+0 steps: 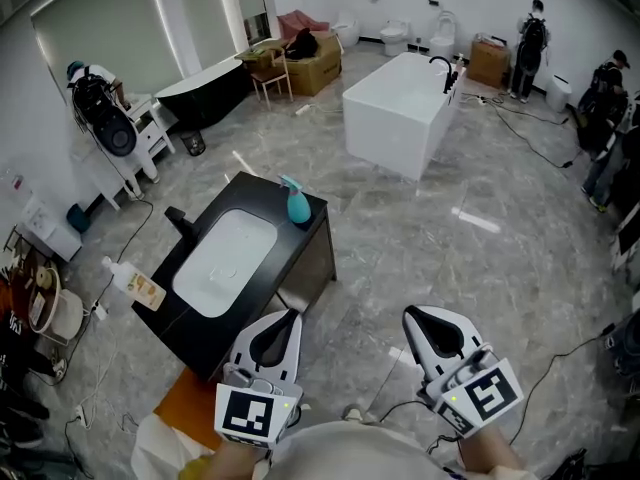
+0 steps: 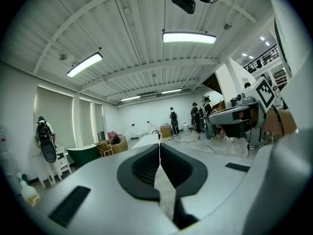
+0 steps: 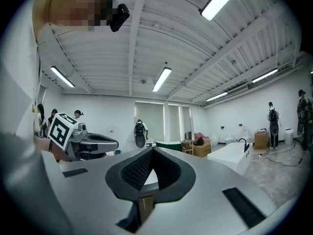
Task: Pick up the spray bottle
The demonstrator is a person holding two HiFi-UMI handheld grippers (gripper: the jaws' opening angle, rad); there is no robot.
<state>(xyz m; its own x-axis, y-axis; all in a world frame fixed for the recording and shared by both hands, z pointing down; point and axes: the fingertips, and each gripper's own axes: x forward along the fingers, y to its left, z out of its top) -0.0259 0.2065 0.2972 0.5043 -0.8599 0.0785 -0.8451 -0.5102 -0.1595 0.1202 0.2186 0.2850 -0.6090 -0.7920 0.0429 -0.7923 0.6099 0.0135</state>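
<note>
The teal spray bottle (image 1: 296, 203) stands upright on the far right corner of a black vanity (image 1: 310, 258) with a white basin (image 1: 225, 263). It shows only in the head view. My left gripper (image 1: 291, 315) is at the bottom of that view, just off the vanity's near corner, well short of the bottle. Its jaws meet at the tips with nothing between them, and the left gripper view (image 2: 159, 148) shows the same. My right gripper (image 1: 413, 316) hovers over the floor to the right of the vanity. In the right gripper view (image 3: 150, 151) its jaws are shut and empty.
A pump bottle (image 1: 134, 284) with an orange label stands on the vanity's left edge, next to a black tap (image 1: 180, 220). A white bathtub (image 1: 400, 108) and a black one (image 1: 205, 93) stand farther off. Cables (image 1: 530, 143) cross the marble floor, and people stand at the far right.
</note>
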